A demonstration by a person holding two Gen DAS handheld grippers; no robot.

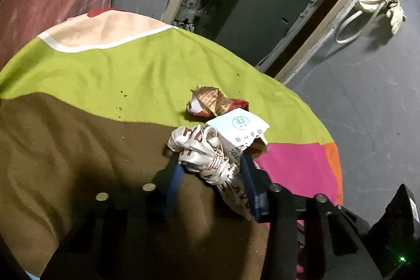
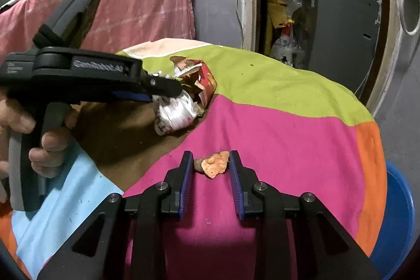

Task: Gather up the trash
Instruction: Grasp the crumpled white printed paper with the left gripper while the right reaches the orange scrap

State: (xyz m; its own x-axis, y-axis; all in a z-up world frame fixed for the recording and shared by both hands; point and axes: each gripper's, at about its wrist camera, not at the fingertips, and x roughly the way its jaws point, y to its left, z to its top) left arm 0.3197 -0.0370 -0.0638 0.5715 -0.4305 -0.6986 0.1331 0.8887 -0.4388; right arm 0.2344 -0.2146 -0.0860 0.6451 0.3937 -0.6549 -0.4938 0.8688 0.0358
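Trash on the cloth (image 2: 275, 127): one white wrapper (image 1: 207, 156), one paper slip (image 1: 241, 133), one red wrapper (image 1: 215, 102), one orange scrap (image 2: 215, 164). Left gripper (image 1: 210, 162) pinches the white wrapper, beside the slip. Right gripper (image 2: 211, 165) brackets the scrap; contact uncertain. Only the right view shows the scrap, a hand (image 2: 50, 146) and one blue bin (image 2: 396, 222).

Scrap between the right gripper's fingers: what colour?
Orange, with a brownish end; the scrap shows best in the right wrist view, on the pink cloth panel.
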